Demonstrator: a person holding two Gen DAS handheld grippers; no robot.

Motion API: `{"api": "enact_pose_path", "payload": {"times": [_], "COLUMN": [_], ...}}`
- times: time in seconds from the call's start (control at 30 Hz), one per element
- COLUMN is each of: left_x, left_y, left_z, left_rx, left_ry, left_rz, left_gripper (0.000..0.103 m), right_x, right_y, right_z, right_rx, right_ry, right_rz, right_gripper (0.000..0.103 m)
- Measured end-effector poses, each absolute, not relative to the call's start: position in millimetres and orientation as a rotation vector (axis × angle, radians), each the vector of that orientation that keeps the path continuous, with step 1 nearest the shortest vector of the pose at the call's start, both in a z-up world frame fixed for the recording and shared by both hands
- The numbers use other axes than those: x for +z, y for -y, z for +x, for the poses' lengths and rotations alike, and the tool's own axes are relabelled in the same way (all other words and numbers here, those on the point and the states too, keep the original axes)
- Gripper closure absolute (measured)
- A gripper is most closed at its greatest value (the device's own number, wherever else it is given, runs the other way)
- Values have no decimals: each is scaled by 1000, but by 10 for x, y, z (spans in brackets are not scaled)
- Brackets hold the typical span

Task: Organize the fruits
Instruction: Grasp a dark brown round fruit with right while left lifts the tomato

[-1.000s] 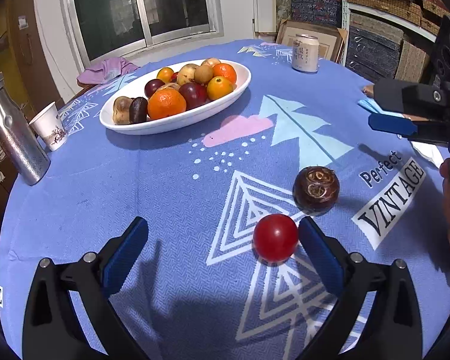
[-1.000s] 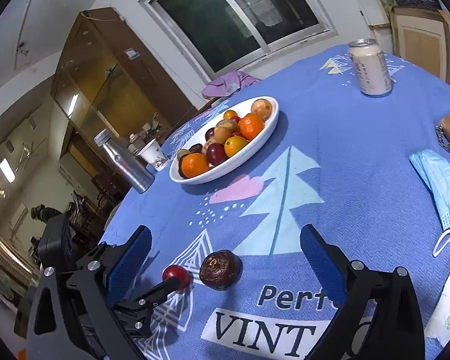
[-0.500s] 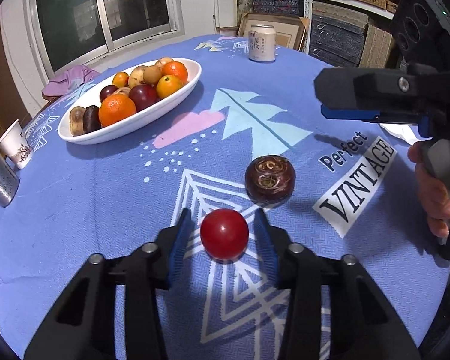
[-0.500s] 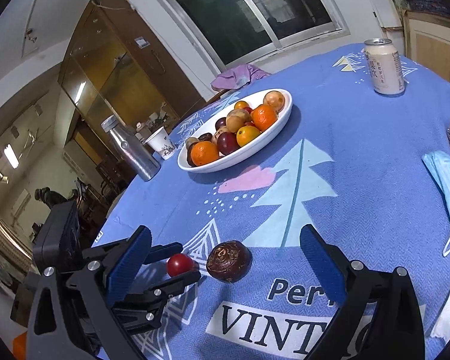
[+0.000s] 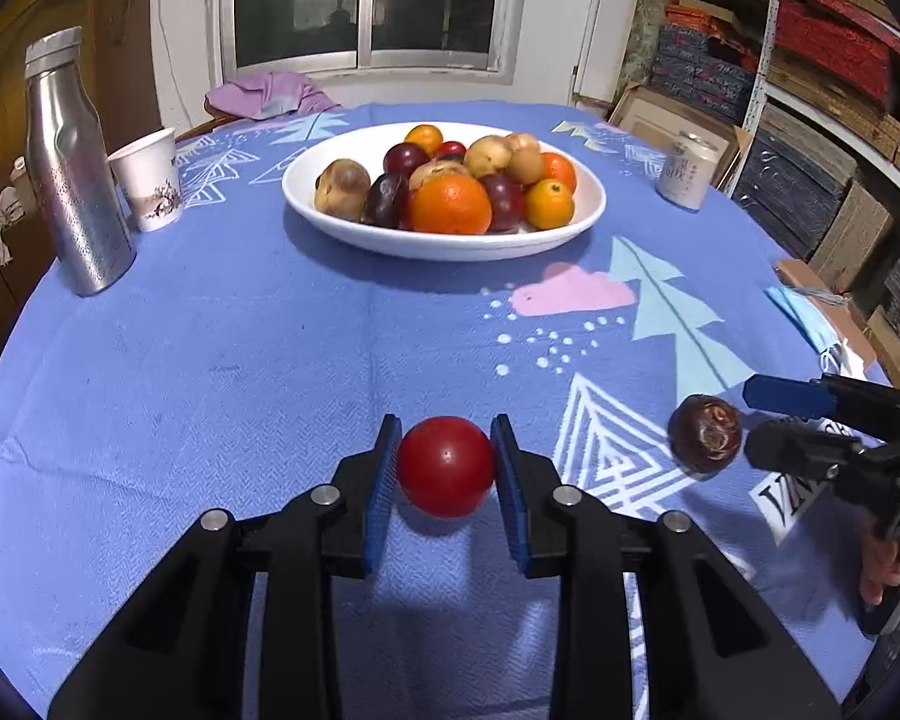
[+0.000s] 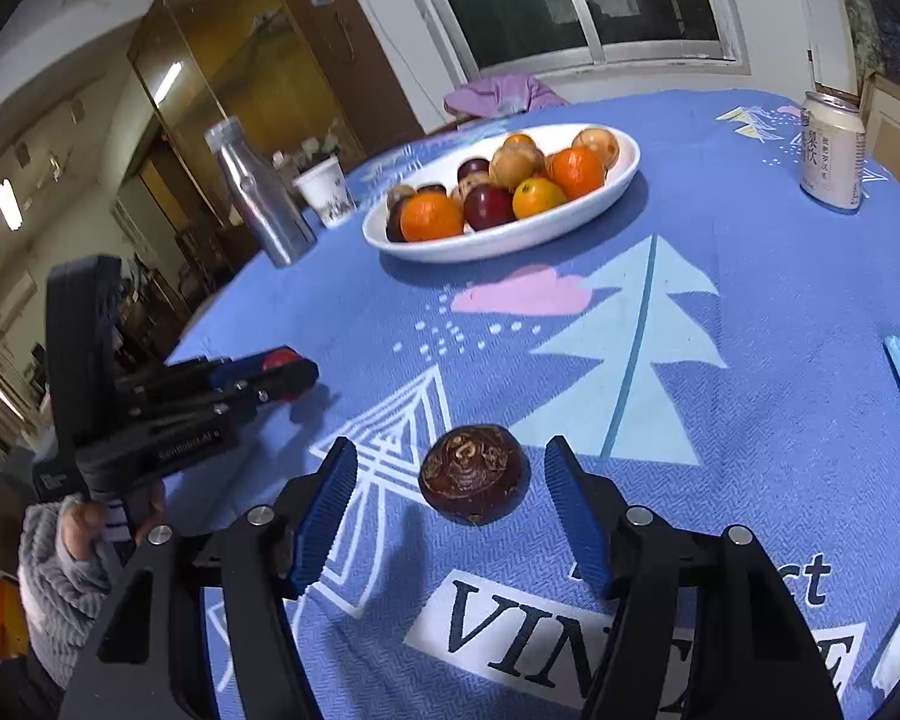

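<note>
Both tools newly around fruit

Blue patterned tablecloth (image 6: 750,360) carries a white printed label with dark capitals: "VIN" readable, the remaining letters cut off behind the right gripper's black frame; above it, dark lettering ending in "ct". In the left wrist view the same label shows only a "V" and part of the next letter. White-and-silver drink can (image 6: 831,159) has vertical Chinese characters, "饮" legible in the large column, the smaller column too small to read. Same can (image 5: 687,171) in the left wrist view: characters blurred. Black body of the left gripper (image 6: 186,441) bears a small white line of print, unreadable. White paper cup (image 5: 149,180) shows a dark branch drawing, no text.
</note>
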State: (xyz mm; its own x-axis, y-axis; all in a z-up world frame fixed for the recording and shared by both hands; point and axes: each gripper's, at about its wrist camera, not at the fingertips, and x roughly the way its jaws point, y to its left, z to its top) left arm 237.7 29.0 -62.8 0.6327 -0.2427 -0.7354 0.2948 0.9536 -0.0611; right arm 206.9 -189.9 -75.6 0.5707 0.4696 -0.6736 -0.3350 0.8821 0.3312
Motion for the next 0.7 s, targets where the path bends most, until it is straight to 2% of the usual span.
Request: {"api": "enact_pose_path", "payload": {"times": [0.07, 0.3, 0.7], "left_x": [-630, -666, -756], "left_y": [-265, -255, -226], "left_z": [2359, 2369, 2434], "left_rx": [-313, -311, -309], "left_ry": [-828, -843, -889], "left_rz": [82, 83, 87], "left_gripper": [73, 73, 72], "right_x": [-784, -795, -849], "right_y": [1822, 1668, 1588], "right_z": [2083, 2068, 2114], "right_rx": [440, 355, 366], "right_ry": [-865, -874, -901], "right_rz": [120, -8, -57], "right_gripper": [42, 57, 59]}}
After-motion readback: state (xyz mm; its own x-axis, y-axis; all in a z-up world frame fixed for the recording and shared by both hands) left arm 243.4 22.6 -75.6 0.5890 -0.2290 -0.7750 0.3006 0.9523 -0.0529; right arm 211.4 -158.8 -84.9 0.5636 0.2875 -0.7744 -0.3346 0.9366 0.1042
